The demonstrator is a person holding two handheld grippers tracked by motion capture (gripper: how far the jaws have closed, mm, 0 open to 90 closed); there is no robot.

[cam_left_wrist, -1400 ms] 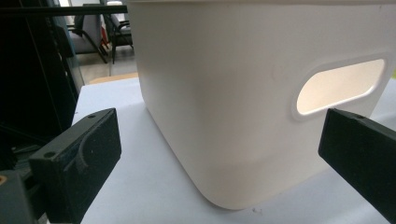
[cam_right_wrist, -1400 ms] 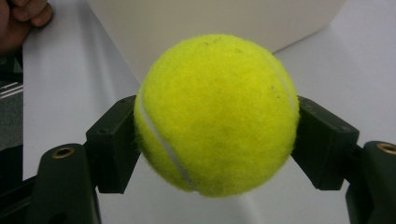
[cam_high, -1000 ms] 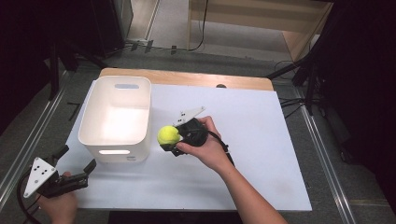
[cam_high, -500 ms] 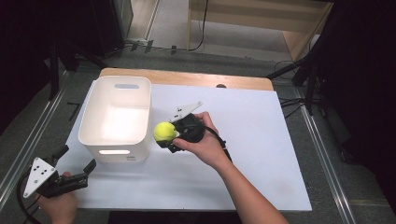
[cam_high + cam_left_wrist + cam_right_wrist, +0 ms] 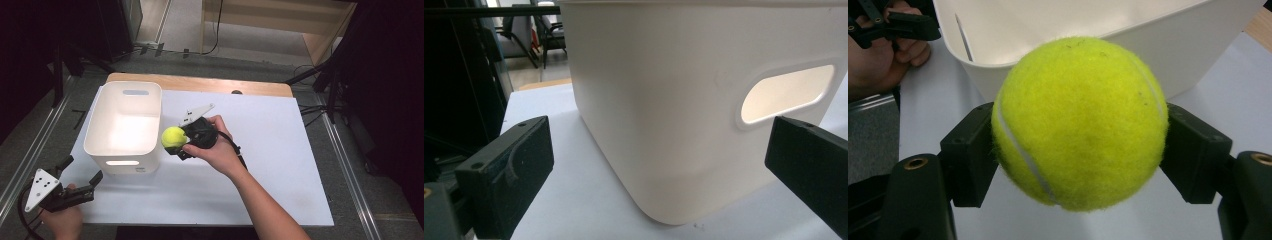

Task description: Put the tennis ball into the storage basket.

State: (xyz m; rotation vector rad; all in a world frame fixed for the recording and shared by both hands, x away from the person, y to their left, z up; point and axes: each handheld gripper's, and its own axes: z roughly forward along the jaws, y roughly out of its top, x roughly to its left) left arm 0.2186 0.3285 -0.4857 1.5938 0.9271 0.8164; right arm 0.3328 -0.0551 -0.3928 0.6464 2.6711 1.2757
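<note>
The tennis ball [image 5: 1080, 122] is yellow-green with a thin white seam. The bin [image 5: 124, 125] is plain white. The table sheet [image 5: 270, 165] is white, with a wooden edge.

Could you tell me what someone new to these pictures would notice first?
The bright yellow ball stands out first, clamped in the right gripper at mid-table, right beside the white bin's right wall. The bin, empty and brightly lit inside, sits on the white table at the left. The left gripper waits at the table's near left corner, jaws open toward the bin.
</note>
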